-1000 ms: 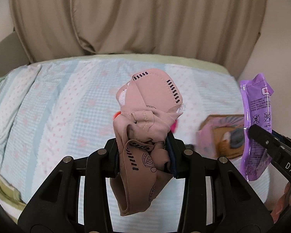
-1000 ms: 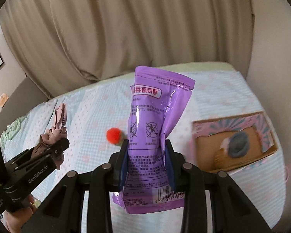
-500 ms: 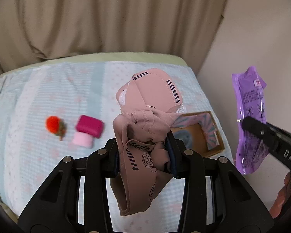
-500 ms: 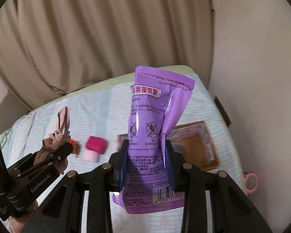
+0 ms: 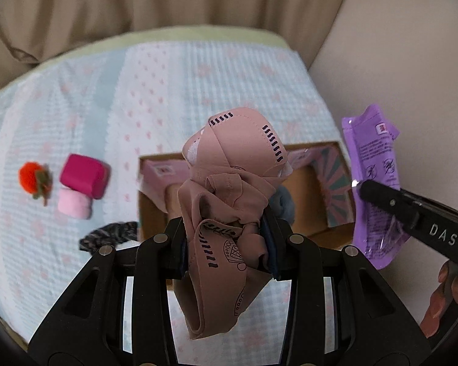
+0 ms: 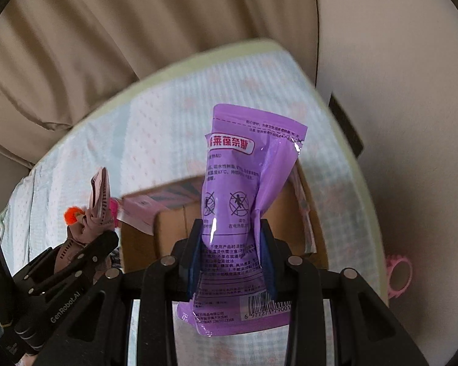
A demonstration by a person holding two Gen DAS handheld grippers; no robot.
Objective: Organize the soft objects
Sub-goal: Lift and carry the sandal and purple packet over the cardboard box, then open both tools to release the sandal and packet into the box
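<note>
Left gripper point(image 5: 227, 244) clamps pink garment point(image 5: 229, 201); right gripper point(image 6: 232, 254) pinches purple pouch point(image 6: 244, 201). Risk: dangling fabric snags box point(image 5: 336, 231) rim at frame centre, spills outside.

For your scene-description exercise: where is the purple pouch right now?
The purple pouch is clamped upright in the right gripper, held above the cardboard box on the bed; in the left wrist view it shows at far right.

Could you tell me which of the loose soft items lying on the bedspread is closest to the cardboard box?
The dark striped scrunchie: it lies against the cardboard box's near left corner, while the pink mushroom toy and orange pom-pom sit farther left.
</note>
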